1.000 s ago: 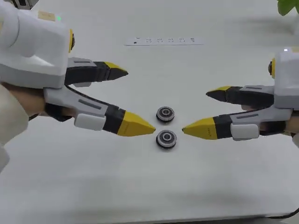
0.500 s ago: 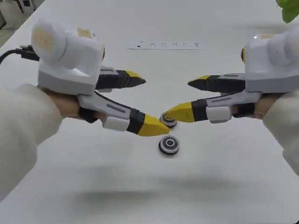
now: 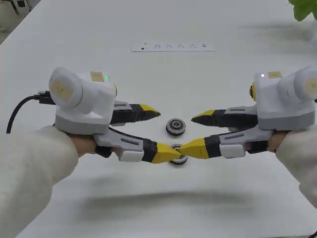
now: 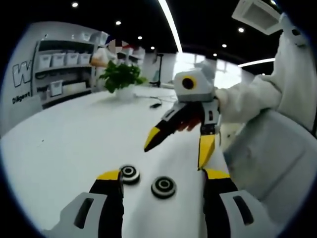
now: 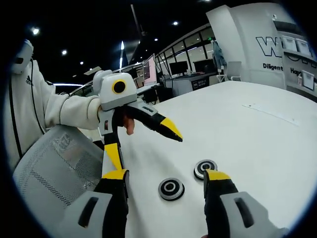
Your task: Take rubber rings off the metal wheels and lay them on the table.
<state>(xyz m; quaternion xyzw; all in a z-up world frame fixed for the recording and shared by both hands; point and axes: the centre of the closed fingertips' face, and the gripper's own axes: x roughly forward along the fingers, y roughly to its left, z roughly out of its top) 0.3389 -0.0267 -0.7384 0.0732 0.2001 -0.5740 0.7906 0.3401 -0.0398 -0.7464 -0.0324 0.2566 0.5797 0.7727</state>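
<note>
Two metal wheels with black rubber rings lie flat on the white table. The far wheel [image 3: 175, 126] is in full sight; the near wheel [image 3: 179, 157] is largely hidden behind two yellow jaw tips. My left gripper [image 3: 168, 134] comes in from the left and is open. My right gripper [image 3: 187, 133] faces it from the right, also open. Their lower jaws almost touch over the near wheel. In the left gripper view both wheels [image 4: 163, 186] [image 4: 129, 173] lie between the jaws of my left gripper [image 4: 163, 176]. The right gripper view has one wheel [image 5: 171, 189] between the jaws of my right gripper [image 5: 167, 175] and the other [image 5: 205, 168] by the right jaw.
A white power strip [image 3: 173, 47] lies at the far side of the table [image 3: 148, 208]. A green plant [image 3: 304, 7] stands at the far right corner. A black cable [image 3: 20, 106] trails off the left gripper. A mesh chair [image 5: 54, 158] stands beside the table.
Both grippers have come down and inward from the far wheel to the near one, where their lower jaw tips now meet. Both wheels stay in place.
</note>
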